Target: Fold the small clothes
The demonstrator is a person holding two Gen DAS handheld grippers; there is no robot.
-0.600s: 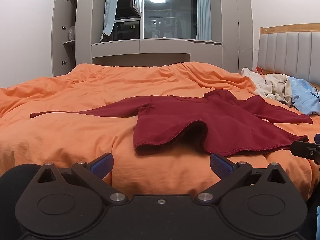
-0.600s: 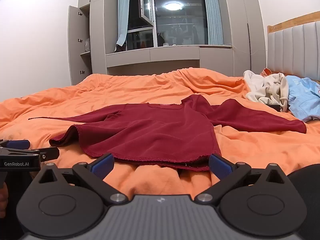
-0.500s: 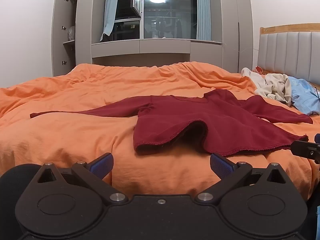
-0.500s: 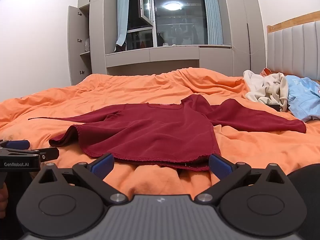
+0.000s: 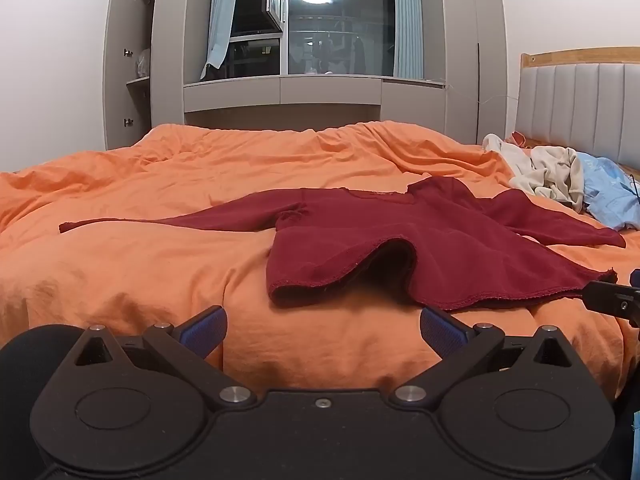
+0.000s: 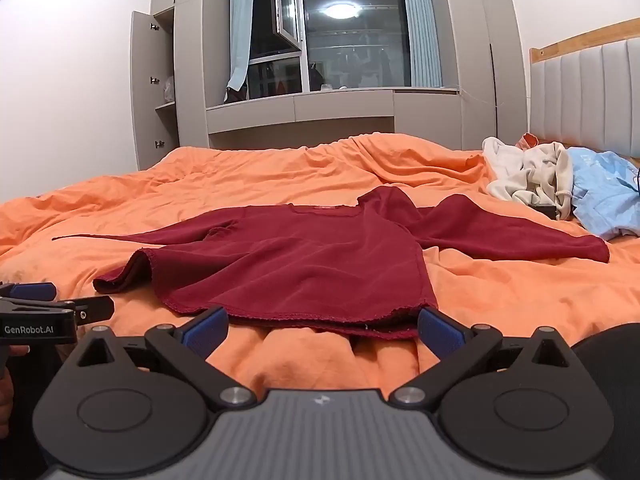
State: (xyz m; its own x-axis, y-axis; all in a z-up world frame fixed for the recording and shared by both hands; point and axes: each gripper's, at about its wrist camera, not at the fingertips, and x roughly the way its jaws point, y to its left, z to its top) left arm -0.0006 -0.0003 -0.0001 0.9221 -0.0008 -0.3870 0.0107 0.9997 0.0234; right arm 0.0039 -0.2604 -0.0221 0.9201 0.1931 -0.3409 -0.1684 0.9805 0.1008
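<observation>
A dark red long-sleeved top (image 5: 420,240) lies spread on the orange bed cover (image 5: 140,272), sleeves out to both sides, hem toward me; it also shows in the right wrist view (image 6: 312,260). Its near left hem corner bulges up off the cover. My left gripper (image 5: 322,332) is open and empty, just short of the hem. My right gripper (image 6: 322,330) is open and empty, its blue fingertips (image 6: 438,330) at the hem edge. Each gripper shows at the edge of the other's view.
A pile of cream clothes (image 5: 548,172) and a light blue garment (image 5: 612,196) lie at the right by the padded headboard (image 5: 580,108). A grey cabinet wall with a window (image 5: 320,32) stands behind the bed.
</observation>
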